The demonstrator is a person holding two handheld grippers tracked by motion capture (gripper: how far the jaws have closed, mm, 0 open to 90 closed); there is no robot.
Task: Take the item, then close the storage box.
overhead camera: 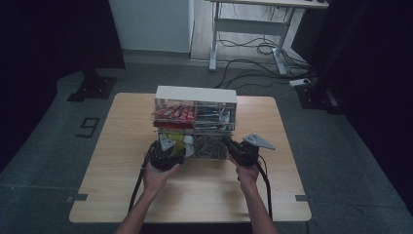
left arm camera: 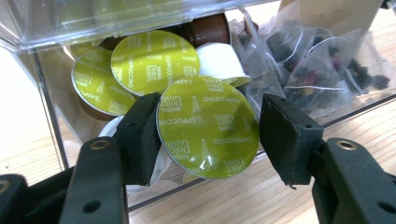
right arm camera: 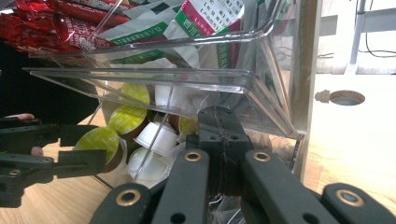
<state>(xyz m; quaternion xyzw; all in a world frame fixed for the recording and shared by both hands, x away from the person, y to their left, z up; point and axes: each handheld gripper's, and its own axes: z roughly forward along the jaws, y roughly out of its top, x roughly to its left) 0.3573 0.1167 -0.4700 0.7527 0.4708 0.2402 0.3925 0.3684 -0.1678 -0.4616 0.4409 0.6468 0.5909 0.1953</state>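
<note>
A clear organizer (overhead camera: 195, 93) with a white top stands at the middle of the wooden table (overhead camera: 122, 161). Its lower left bin holds green-lidded coffee capsules (left arm camera: 149, 58). My left gripper (left arm camera: 209, 133) is shut on one green Cappuccino capsule (left arm camera: 208, 126) at the bin's mouth; the same capsule (right arm camera: 99, 140) sits between those jaws in the right gripper view. My right gripper (right arm camera: 219, 122) has its jaws pressed together under a clear upper tray (right arm camera: 154, 77), at the bin of mesh tea bags (left arm camera: 317, 70). Whether anything thin is pinched there is hidden.
Red packets (overhead camera: 173, 114) fill the upper left bin and green-and-white sachets (right arm camera: 205, 18) the upper right. A cable hole (right arm camera: 345, 98) is cut in the table beside the organizer. Beyond the table stand a desk (overhead camera: 253, 22) and floor cables (overhead camera: 253, 48).
</note>
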